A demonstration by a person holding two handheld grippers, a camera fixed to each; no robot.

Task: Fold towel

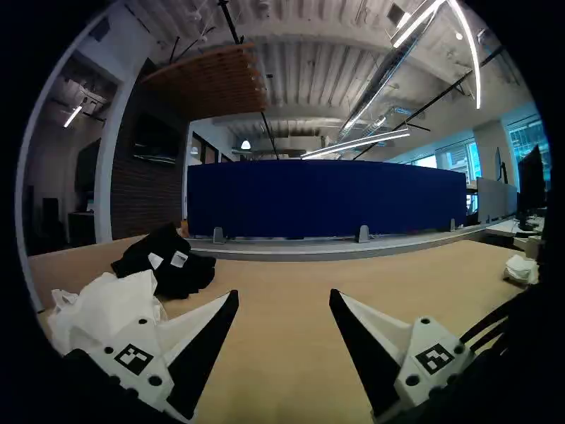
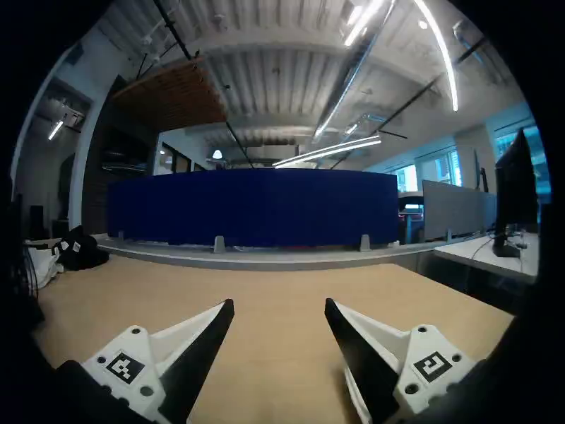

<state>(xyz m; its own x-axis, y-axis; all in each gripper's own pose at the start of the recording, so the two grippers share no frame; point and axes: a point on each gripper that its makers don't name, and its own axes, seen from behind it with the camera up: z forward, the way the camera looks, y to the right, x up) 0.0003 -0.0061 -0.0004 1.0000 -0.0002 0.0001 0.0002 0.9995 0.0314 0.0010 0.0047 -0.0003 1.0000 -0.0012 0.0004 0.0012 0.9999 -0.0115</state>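
Left gripper, right gripper: fingers wide open, empty. White towel lies crumpled on the surface, lower left of the left gripper view, beside that finger. Left gripper looks nearer.

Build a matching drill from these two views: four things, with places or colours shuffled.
1. crumpled white towel
2. black cloth bundle with white tags
3. long fabric divider panel
4. black flat monitor

A. dark blue
B. on the pale side desk, right of the right gripper view
C. nearest, far left of the left gripper view
D. just behind the towel

Pairs: 1-C, 2-D, 3-A, 4-B
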